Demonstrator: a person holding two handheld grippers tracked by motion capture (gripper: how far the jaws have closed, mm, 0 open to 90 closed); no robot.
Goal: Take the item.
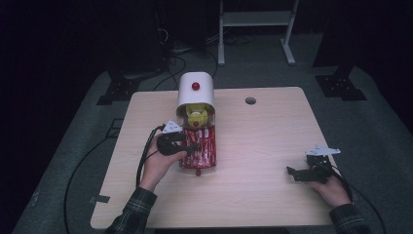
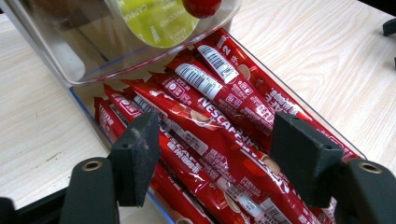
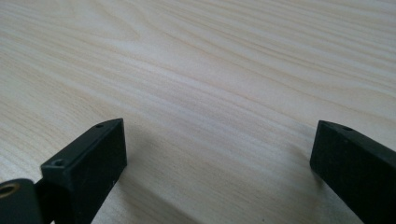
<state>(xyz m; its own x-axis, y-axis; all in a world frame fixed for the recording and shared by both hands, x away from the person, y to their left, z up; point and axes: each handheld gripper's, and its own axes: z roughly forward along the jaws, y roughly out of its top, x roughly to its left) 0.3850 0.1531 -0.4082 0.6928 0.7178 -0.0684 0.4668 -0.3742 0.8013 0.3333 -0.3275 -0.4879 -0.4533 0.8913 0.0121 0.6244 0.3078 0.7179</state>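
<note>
A white dispenser with a red knob stands at the table's far middle, and a yellow-green capsule shows in its open front. Before it lies a clear drawer packed with red Nescafé sachets. My left gripper reaches over the drawer from the left. Its jaws stand apart just above the sachets, several lying between them, and the pads press on none. The capsule and a red ball sit in the clear upper compartment. At the right front, my right gripper rests open over bare wood.
The light wooden table has a round cable hole at the back. Black cables trail from the left gripper off the table's left side. A white metal stand and dark floor mounts lie beyond the far edge.
</note>
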